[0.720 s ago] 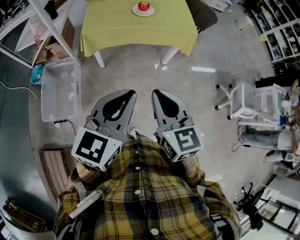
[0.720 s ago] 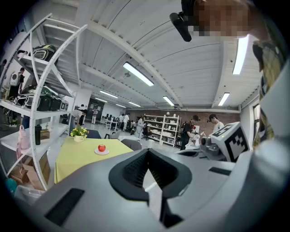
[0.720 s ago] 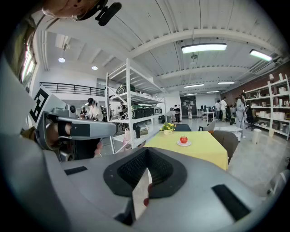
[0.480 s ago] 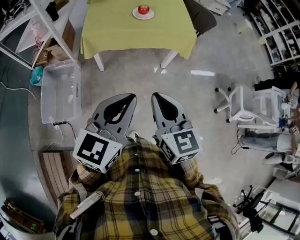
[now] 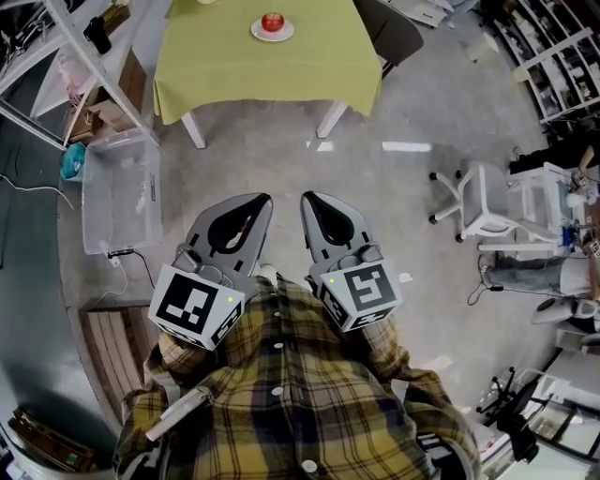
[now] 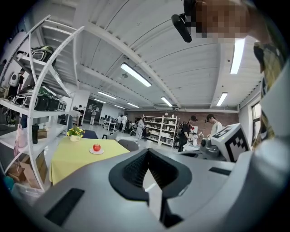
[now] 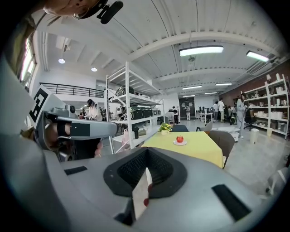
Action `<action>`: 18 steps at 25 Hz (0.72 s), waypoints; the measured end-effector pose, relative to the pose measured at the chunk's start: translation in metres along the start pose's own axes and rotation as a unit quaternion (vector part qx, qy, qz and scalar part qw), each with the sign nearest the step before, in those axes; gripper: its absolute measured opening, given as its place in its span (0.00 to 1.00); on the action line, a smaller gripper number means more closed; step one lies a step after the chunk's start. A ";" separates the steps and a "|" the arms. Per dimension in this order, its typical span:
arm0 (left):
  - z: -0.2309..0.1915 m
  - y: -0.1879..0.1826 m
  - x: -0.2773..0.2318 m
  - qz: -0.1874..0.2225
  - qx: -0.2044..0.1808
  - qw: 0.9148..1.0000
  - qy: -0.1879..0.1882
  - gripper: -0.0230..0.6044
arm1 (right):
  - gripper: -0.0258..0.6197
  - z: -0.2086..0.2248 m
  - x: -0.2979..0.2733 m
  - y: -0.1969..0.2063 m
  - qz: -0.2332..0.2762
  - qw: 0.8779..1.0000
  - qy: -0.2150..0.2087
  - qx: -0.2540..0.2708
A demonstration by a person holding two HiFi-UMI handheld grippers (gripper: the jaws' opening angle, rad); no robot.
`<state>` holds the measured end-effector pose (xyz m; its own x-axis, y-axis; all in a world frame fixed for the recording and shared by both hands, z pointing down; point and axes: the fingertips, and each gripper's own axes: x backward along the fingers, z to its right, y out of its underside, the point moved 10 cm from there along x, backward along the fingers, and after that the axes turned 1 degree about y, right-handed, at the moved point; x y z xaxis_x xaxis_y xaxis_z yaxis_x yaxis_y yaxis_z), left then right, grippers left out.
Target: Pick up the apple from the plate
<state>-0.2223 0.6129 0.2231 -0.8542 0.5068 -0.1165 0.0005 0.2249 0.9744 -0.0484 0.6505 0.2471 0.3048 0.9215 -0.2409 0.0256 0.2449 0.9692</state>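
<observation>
Two grippers sit side by side close in front of the person's plaid shirt, both pointing roughly level toward a table covered with a yellow cloth. The left gripper has its jaws pressed together with nothing between them, and the right gripper looks the same: tips meeting, nothing held. Their marker cubes are just apart, and bare concrete floor lies under and ahead of the tips.

Well ahead of both grippers, far beyond their tips, the red apple rests on a small white plate on the far part of the table. In the head view it lies nearly on the line that runs forward between the two grippers. From the left gripper it shows ahead and off to the left; from the right gripper, ahead and slightly right. A pot of yellow flowers stands farther back on the table, left of the apple. A dark chair stands at the table's right side. To the left of the left gripper, a clear plastic bin sits on the floor near a white shelf rack.
</observation>
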 end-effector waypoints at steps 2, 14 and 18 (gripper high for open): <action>0.005 0.003 -0.001 -0.001 0.001 1.000 -0.003 0.05 | 0.04 0.003 0.005 0.004 -0.001 1.000 -0.001 -0.004; -0.008 0.009 -0.013 -0.006 0.012 1.000 -0.016 0.05 | 0.04 0.011 -0.017 0.001 -0.005 1.000 -0.024 -0.009; -0.031 0.004 -0.028 -0.008 0.013 1.000 -0.011 0.05 | 0.04 0.019 -0.041 -0.002 -0.011 1.000 -0.022 -0.013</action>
<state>-0.2147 0.5735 0.2361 -0.8421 0.5217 -0.1365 0.0004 0.2537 0.9673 -0.0426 0.6062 0.2563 0.3463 0.9016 -0.2591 0.0084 0.2732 0.9619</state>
